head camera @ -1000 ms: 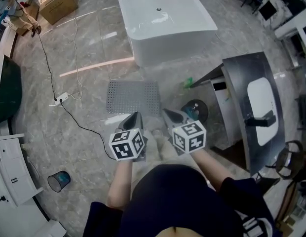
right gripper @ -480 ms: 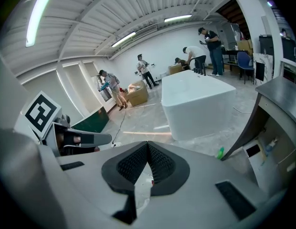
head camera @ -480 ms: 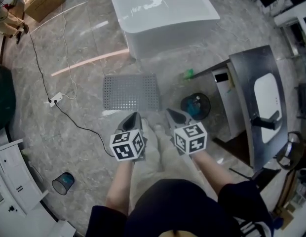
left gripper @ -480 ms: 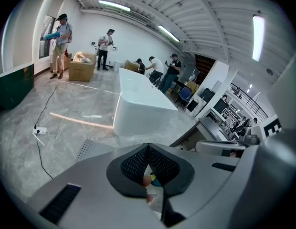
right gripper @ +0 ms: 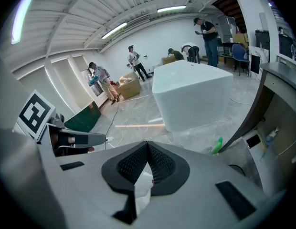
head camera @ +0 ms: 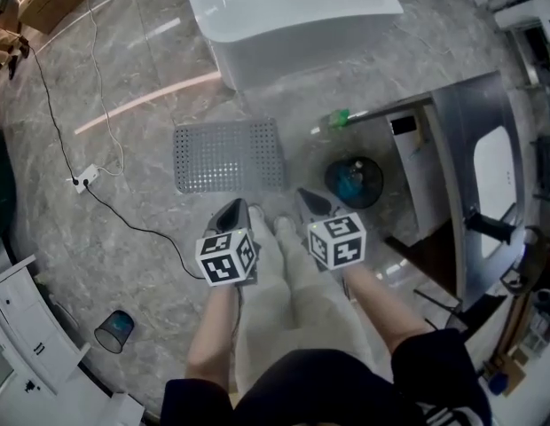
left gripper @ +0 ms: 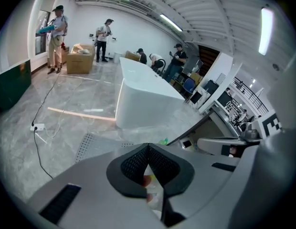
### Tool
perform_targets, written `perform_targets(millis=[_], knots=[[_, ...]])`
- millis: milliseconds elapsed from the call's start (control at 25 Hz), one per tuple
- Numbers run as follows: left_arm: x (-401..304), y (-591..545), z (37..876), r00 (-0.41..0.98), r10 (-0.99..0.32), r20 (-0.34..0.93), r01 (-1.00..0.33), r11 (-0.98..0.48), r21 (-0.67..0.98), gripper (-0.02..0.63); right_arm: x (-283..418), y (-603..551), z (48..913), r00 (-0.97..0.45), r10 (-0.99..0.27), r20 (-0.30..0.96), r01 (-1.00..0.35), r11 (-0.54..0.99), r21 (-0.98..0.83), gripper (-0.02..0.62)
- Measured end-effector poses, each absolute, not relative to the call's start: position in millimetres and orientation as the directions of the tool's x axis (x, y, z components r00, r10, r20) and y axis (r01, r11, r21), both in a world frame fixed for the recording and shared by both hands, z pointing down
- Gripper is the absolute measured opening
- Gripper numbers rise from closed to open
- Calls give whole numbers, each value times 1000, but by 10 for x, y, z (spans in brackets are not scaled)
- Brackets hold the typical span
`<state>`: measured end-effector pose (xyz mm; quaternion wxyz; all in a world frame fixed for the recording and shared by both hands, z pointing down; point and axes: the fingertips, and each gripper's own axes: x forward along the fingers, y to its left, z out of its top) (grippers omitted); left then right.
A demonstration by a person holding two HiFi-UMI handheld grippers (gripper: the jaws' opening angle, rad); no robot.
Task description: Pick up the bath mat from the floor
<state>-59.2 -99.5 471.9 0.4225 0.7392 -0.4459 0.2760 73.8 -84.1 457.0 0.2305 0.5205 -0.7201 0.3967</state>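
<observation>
The bath mat (head camera: 229,155) is a grey perforated rectangle lying flat on the marble floor, just in front of the white bathtub (head camera: 284,16). My left gripper (head camera: 232,213) hovers above the floor a little short of the mat's near edge, its jaws shut and empty. To its right, my right gripper (head camera: 309,201) is level with it, jaws shut on nothing. In the left gripper view the mat (left gripper: 98,144) shows past the closed tips of the left gripper (left gripper: 148,147). In the right gripper view the right gripper (right gripper: 148,143) has its tips together and the mat is hidden.
A dark round bin (head camera: 354,181) and a green bottle (head camera: 337,119) stand right of the mat, beside a grey vanity with a sink (head camera: 492,167). A black cable runs to a power strip (head camera: 82,179) at the left. A small cup-like bin (head camera: 113,329) lies near left. People stand far back (left gripper: 102,32).
The view has moved forward: the mat, tub and bin have slid down the picture toward me. Both grippers keep their place side by side and stay shut.
</observation>
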Motion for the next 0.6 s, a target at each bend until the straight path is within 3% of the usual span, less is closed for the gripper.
perform_targets(millis=[600], knots=[[-621,-1076,6334,433,-327,840,-898,-240,370,0,858,-917,6404,-259,-474,842,-958,14,-287,12]])
